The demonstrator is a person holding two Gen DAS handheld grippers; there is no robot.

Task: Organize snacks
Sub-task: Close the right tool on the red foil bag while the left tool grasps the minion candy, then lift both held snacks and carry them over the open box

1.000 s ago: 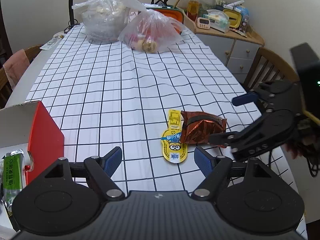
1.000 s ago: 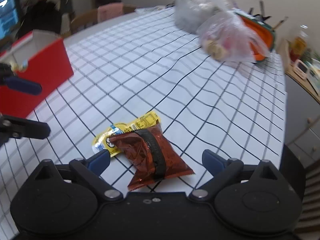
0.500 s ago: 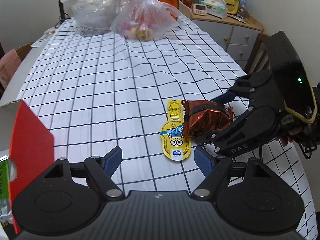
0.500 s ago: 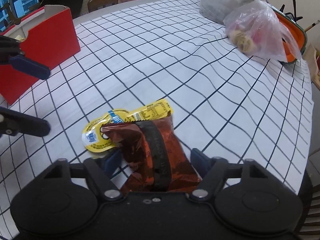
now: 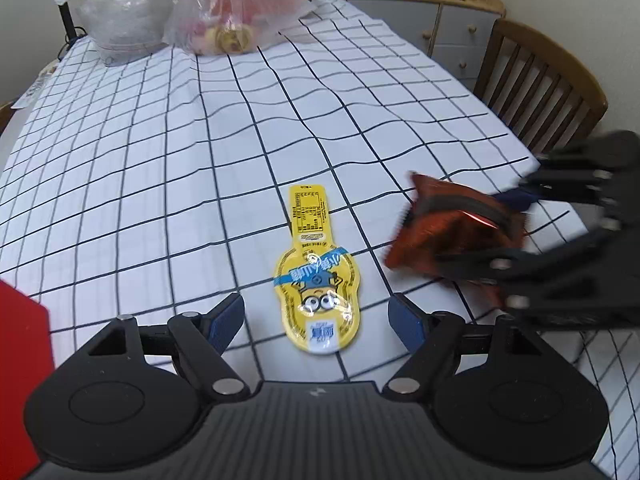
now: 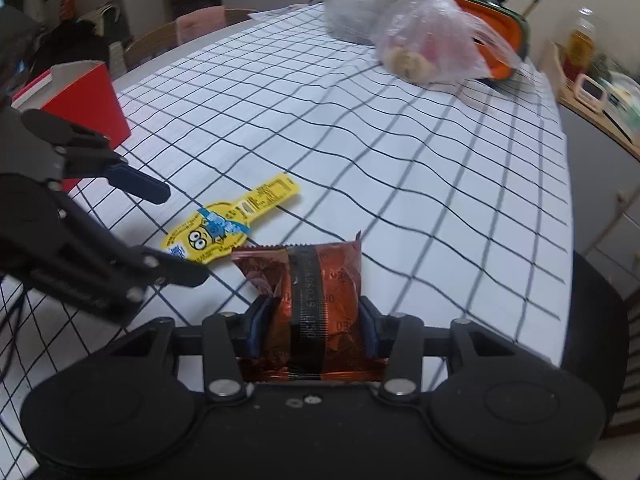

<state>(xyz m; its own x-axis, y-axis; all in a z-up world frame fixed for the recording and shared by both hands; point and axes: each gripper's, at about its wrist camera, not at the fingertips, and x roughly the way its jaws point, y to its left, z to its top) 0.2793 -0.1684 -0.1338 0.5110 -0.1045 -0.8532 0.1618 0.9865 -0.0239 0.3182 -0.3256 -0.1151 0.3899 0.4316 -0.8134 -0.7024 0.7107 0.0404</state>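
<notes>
Left wrist view: at the far left edge a corner of the red box [image 5: 24,344] is seen, its inside hidden from this angle. The left tool [image 5: 316,320] is held released, its blue pads spread wide with nothing pressed between them, and the yellow cartoon snack packet [image 5: 316,276] lies flat on the checked cloth of the desk [image 5: 160,160] in the gap ahead of the pads. To the right of the packet the red-brown foil snack bag [image 5: 452,224] is seen lifted at one end, blurred, with the right tool [image 5: 480,232] around it. At the far end of the desk two clear plastic bags [image 5: 224,12] are set side by side, the right one filled with reddish and pale round items that cannot be told apart; a wooden chair [image 5: 540,80] stands at the right edge of the desk. In the right wrist view the red box [image 6: 84,100] is shown at the left, open at the top, its contents not visible. The left tool [image 6: 172,236] hovers over the yellow packet [image 6: 228,220]. The foil bag [image 6: 312,300] is gripped between the blue pads of the right tool [image 6: 312,328], whose jaws are closing on it, the bag creased by the squeeze. An orange container [image 6: 500,44] is partly covered by the plastic bags [image 6: 420,36].
</notes>
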